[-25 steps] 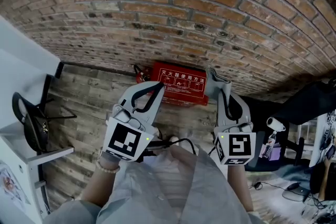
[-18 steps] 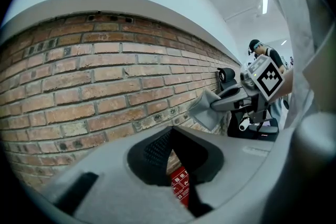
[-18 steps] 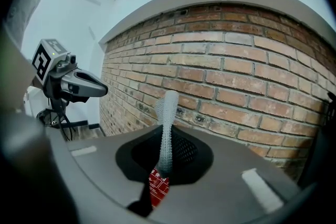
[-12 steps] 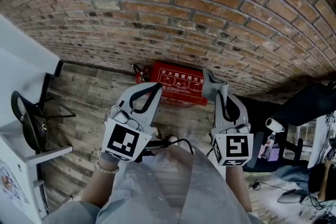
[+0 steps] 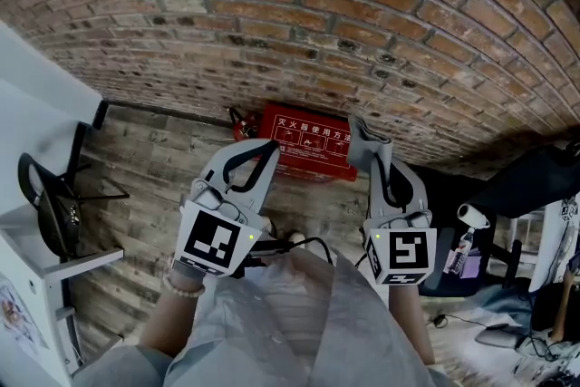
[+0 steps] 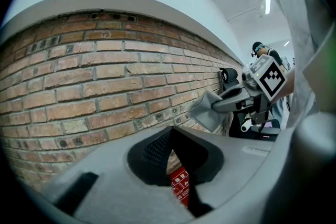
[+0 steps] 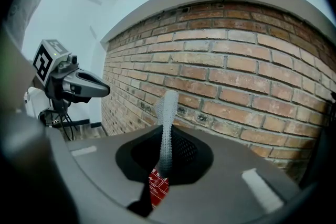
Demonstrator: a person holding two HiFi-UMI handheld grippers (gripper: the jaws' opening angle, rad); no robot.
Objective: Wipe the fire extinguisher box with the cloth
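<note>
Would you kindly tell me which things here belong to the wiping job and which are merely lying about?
Job: red fire extinguisher box; grey mesh cloth, gripped in the right tongs.
Lying about: black chair; white-topped bottle.

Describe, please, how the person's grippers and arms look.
Both the left gripper and right gripper are pale grey with dark-lined jaws, each carrying a white cube with black square markers. A black cable runs between them. The person wears a pale grey top and a bead bracelet.
</note>
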